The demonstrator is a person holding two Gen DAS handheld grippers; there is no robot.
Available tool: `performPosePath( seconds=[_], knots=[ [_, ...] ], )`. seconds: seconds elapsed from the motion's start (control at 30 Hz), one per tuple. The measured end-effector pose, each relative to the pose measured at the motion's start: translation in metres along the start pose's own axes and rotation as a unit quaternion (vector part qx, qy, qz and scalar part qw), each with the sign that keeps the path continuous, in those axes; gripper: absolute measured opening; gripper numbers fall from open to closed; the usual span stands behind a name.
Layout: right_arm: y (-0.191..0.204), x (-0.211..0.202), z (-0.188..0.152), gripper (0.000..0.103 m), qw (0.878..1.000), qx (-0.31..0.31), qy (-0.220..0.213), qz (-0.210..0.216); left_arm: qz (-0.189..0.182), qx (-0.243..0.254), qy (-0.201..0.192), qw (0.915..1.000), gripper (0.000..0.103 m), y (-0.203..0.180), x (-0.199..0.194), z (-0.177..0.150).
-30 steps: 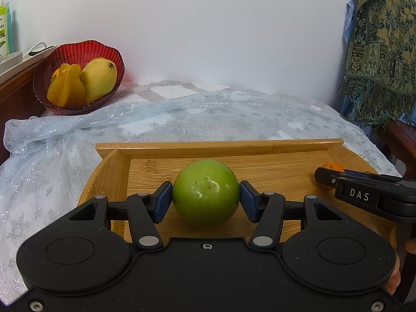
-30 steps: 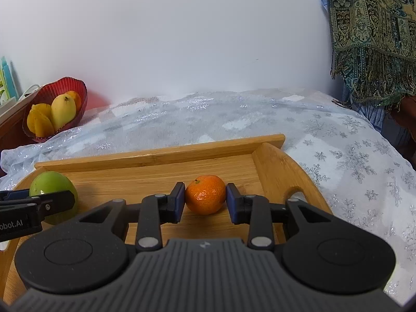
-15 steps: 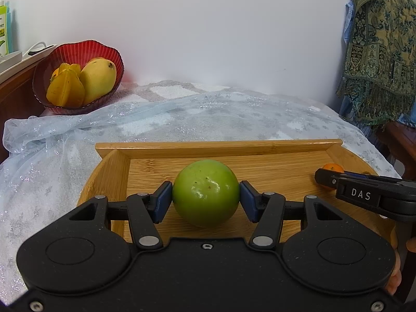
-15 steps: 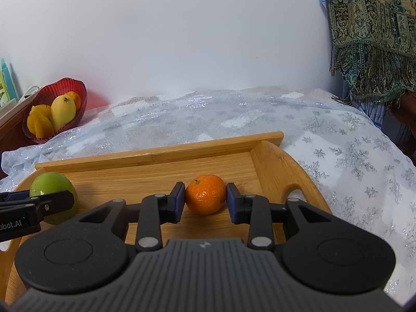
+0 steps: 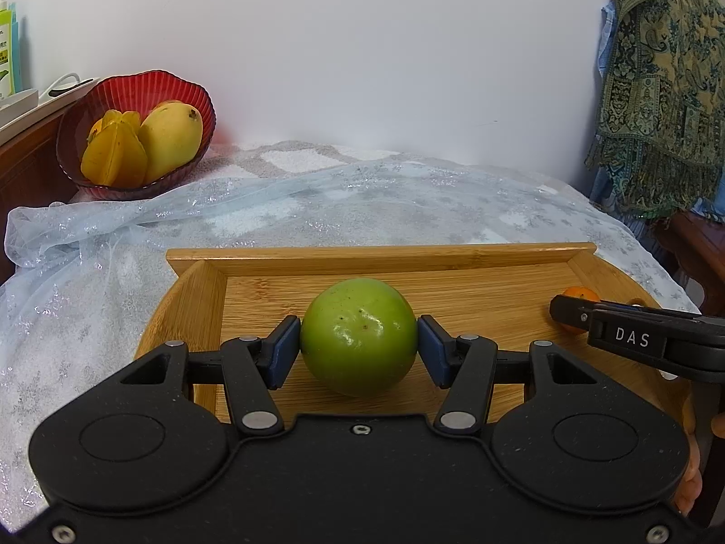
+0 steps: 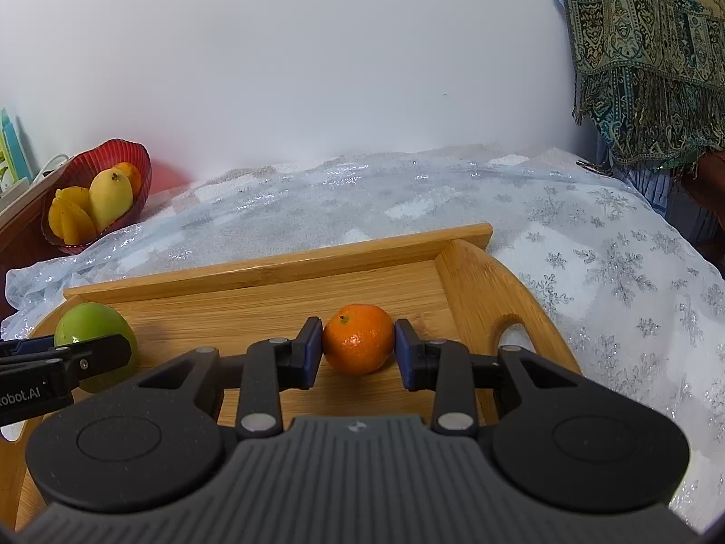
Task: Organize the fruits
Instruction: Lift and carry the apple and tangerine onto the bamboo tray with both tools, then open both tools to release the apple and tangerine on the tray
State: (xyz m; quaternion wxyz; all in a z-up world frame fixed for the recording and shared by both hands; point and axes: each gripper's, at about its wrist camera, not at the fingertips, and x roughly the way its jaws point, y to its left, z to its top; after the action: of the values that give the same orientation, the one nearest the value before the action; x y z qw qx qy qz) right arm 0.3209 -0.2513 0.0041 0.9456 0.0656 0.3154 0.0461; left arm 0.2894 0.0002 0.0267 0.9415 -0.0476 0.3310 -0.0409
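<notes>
A: Where do the fruits sit, taking the rectangular bamboo tray (image 5: 408,259) as the mark?

B: Both on its floor. The round, glossy green apple-like fruit (image 5: 359,335) is toward the tray's left end, with the left gripper (image 5: 359,348) closed onto it, blue pads touching both flanks. The small orange mandarin (image 6: 358,337) is toward the right end, near the cut-out handle, and the right gripper (image 6: 358,349) is narrowed around it. One pad looks to be touching; the other is so close I can't rule out a sliver of gap.

A: How will they handle?

B: My guess is that the green fruit is firm, fairly heavy and slick-skinned, so the widest part, where the pads are now, is the safest place to hold it. The mandarin looks light and soft, with loose peel. Grip it gently at its middle, since a hard squeeze could bruise it.

A: And containers?

B: Well beyond the tray's far left corner stands a ribbed red translucent bowl (image 5: 136,145). It holds a yellow mango (image 5: 170,140), a yellow starfruit (image 5: 113,154) and, in the right wrist view, an orange fruit behind them. The bowl looks like the likely destination, though it's already rather full.
</notes>
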Motion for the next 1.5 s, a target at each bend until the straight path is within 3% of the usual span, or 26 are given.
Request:
performPosePath(
  seconds=[0.57,0.63,0.7,0.87,1.13,1.5],
  knots=[
    [-0.002,-0.001,-0.001,0.042,1.000,0.005,0.005,0.001,0.008,0.010,-0.011,0.9999,0.057,-0.002,-0.003,-0.004],
    [-0.002,-0.001,-0.001,0.047,1.000,0.002,0.004,-0.001,0.010,0.011,-0.013,0.9998,0.060,-0.001,-0.003,-0.005],
    [0.000,-0.001,-0.001,0.058,1.000,-0.004,0.005,-0.004,0.011,0.009,-0.012,0.9998,0.063,0.000,-0.003,-0.005],
    [0.001,-0.002,-0.002,0.062,1.000,-0.007,0.003,-0.003,0.018,0.008,-0.015,0.9997,0.072,0.002,-0.004,-0.005],
    [0.002,-0.004,-0.002,0.078,1.000,-0.004,-0.002,-0.005,0.013,0.002,-0.017,0.9998,0.083,0.006,-0.008,-0.005],
    [0.014,-0.030,-0.004,0.088,0.999,-0.037,-0.028,-0.008,0.003,-0.001,-0.018,0.9998,0.090,0.007,-0.020,-0.010]
  ],
)
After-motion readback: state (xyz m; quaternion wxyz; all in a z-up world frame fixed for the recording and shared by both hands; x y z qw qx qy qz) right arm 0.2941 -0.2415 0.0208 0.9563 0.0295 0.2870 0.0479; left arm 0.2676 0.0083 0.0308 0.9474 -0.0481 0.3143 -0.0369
